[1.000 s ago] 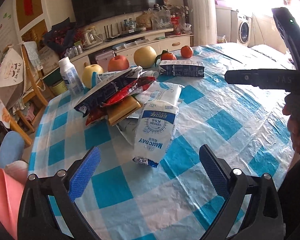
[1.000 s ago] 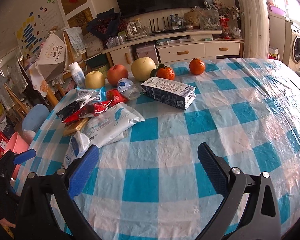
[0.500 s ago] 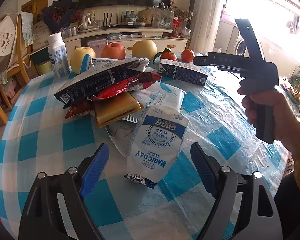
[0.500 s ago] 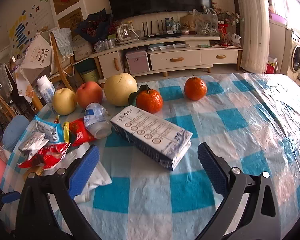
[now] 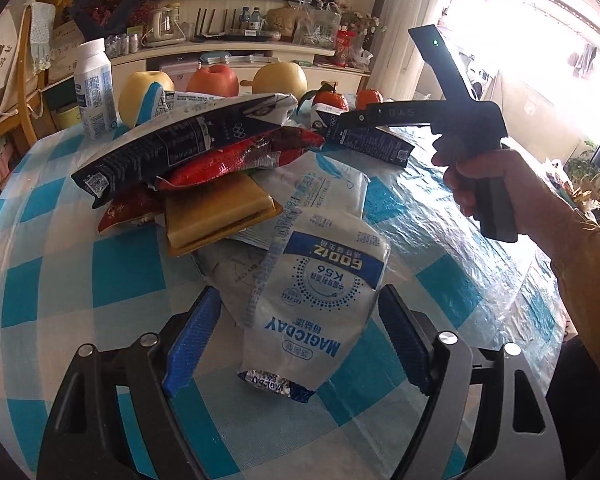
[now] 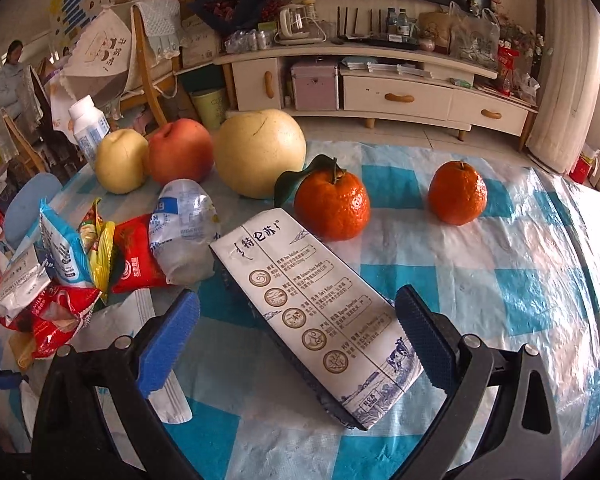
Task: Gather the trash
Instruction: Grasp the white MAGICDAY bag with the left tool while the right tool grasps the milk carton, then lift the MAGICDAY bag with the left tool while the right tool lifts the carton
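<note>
A white and blue MAGICDAY pouch (image 5: 320,292) lies at the near end of a wrapper pile on the checked tablecloth (image 5: 100,272). My left gripper (image 5: 298,344) straddles it. The jaws are closing and the blue pads stand just off its sides. Behind it lie a yellow-brown packet (image 5: 216,212), a red wrapper (image 5: 236,160) and a dark blue wrapper (image 5: 172,148). My right gripper (image 6: 298,336) is open around a white milk carton (image 6: 320,312) that lies flat without touching the pads. In the left wrist view a hand (image 5: 488,176) holds the right gripper (image 5: 344,119) over the carton.
A crushed clear bottle (image 6: 184,232) and more snack wrappers (image 6: 60,280) lie left of the carton. Behind them sit two apples (image 6: 180,152), a big pear (image 6: 260,152), two tangerines (image 6: 332,204) and a white bottle (image 6: 88,128). A TV cabinet (image 6: 400,92) and a wooden chair (image 6: 148,72) stand beyond the table.
The left gripper came forward and down onto the pouch while its jaws narrowed. The right gripper swept in over the table until the milk carton lay between its fingers.
</note>
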A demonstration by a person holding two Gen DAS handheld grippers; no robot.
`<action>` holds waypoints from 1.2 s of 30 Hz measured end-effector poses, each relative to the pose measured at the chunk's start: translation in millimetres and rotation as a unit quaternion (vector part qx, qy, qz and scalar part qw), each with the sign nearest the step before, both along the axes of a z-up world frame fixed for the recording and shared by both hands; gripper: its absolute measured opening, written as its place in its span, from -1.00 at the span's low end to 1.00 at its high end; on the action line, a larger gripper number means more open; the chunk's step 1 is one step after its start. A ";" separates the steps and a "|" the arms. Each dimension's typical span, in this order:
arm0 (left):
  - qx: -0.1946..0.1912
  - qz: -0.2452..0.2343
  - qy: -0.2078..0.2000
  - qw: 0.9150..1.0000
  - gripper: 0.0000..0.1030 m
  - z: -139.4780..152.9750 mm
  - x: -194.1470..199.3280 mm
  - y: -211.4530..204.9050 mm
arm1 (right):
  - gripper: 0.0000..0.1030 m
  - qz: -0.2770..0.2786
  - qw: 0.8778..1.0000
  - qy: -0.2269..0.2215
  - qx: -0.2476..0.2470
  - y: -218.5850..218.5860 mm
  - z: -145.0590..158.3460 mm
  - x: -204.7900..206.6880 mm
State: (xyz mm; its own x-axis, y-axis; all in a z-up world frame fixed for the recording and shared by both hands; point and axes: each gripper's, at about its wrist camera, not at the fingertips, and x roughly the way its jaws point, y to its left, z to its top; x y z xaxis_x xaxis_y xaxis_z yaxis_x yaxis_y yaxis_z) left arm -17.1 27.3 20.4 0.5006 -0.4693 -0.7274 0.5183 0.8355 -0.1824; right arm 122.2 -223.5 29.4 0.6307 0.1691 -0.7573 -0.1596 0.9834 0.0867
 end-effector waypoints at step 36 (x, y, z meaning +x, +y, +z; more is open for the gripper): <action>-0.008 0.047 0.010 0.999 0.16 2.5 6.5 9.5 | 0.45 0.011 0.995 0.027 -0.096 14.3 -23.0 -6.4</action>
